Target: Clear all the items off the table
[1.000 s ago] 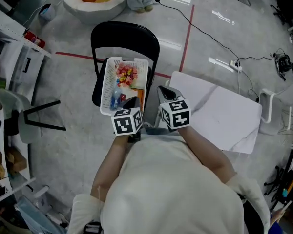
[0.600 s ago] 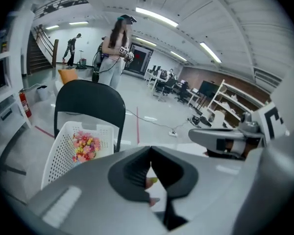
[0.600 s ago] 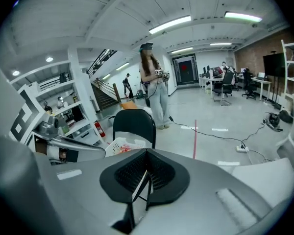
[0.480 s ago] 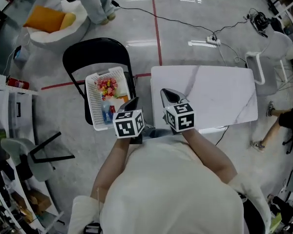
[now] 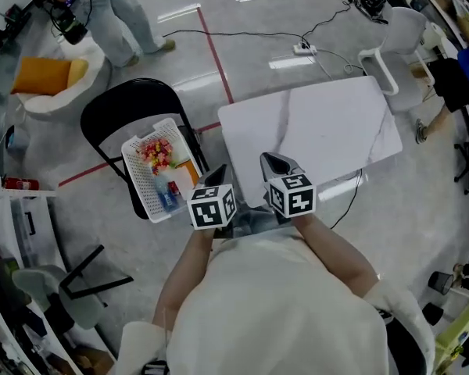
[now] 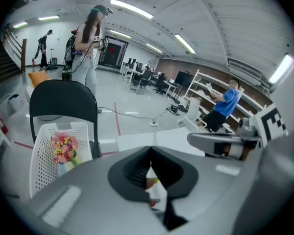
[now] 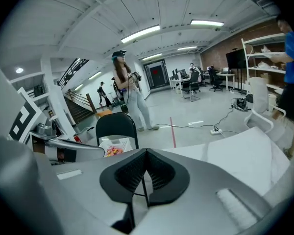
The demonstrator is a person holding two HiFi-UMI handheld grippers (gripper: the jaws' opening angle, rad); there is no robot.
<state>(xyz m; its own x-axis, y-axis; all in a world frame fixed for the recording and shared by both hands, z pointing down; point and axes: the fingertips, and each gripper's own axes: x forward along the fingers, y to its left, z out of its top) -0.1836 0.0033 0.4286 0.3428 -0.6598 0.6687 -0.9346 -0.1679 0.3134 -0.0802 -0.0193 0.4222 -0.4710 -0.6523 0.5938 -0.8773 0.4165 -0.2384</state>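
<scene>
Chair [image 5: 129, 104] largely under basket [image 5: 137, 174]

I wear a cream top [image 5: 273, 303] whose sleeves [image 5: 137, 339] stop near the elbows. My left gripper [image 5: 216, 172] and right gripper [image 5: 270, 161] are smooth grey shells tapering to dark tips. Each carries a white cube [image 5: 212, 206] printed with black square markers. Seen close, black ribbed pads [image 6: 134, 169] sit in a rounded black hollow, and a pale rough strip [image 7: 235, 202] marks the grey casing.

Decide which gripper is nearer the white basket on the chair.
Left. The left gripper is close beside the basket; the right gripper is farther off, at the near edge of the table.
</scene>
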